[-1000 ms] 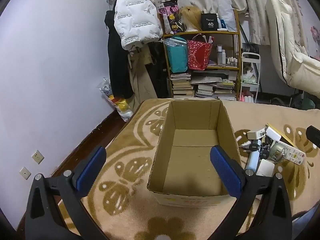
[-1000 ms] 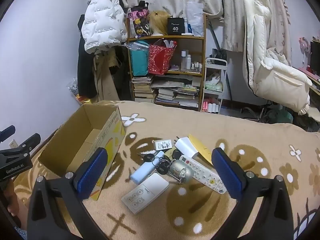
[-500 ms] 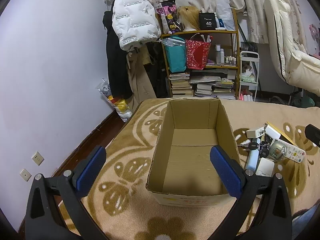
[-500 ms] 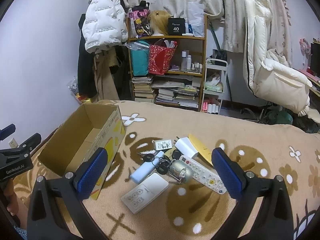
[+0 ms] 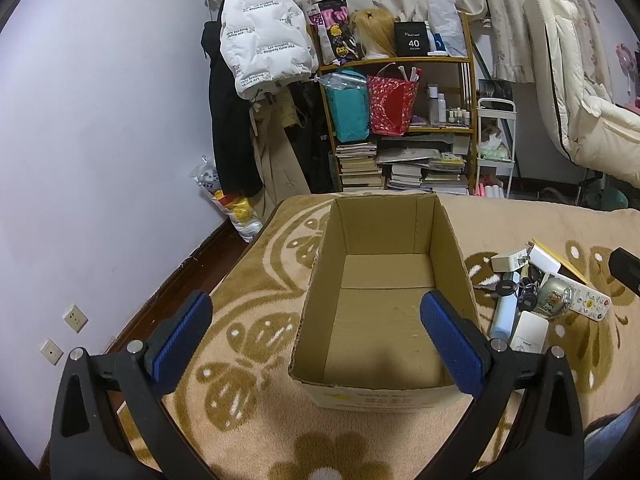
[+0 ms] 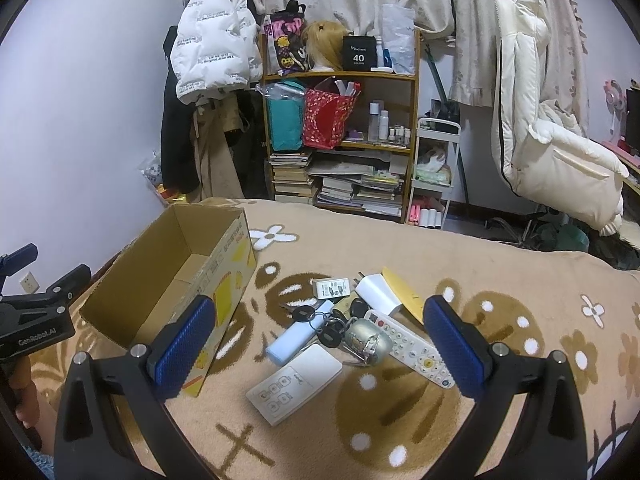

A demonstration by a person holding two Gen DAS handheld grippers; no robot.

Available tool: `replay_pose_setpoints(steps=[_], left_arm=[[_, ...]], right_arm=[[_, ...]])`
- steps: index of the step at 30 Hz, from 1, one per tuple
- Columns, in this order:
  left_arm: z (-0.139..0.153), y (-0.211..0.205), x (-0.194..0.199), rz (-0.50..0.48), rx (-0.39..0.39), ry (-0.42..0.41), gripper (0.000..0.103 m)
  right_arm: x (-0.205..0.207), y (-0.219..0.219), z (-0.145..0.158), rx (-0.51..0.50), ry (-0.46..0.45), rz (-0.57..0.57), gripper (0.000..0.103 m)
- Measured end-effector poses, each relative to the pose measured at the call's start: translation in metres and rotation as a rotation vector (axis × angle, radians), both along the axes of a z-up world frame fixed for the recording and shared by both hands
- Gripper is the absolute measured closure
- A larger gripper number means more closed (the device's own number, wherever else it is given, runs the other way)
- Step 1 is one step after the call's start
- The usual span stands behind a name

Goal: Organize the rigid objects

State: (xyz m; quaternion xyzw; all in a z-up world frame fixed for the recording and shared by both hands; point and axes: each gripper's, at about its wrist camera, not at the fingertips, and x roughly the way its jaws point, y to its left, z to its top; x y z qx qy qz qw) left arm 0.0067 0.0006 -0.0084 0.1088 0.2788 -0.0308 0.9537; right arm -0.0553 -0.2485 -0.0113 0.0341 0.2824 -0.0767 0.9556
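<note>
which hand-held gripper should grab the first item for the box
Right. The right hand-held gripper is open and faces the pile, with the white remote nearest it. The left hand-held gripper, also open, faces the empty box, beside the pile.

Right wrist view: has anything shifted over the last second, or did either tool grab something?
Nothing has been grabbed or moved. The right tool hangs open over the pile, the flat white remote nearest it. The left tool stays open in front of the empty cardboard box; its view only crept a touch closer. The long remote and blue case lie as before.
</note>
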Motion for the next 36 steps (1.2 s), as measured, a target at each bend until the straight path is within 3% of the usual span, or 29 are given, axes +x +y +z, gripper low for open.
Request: replay_pose_setpoints(steps=[36], left_arm=[[0.004,-0.0012,-0.003,-0.006,-0.002,-0.005,0.0]], right_arm=[[-0.0021,0.0012,-0.0001,-0.001,0.002,0.002,0.0]])
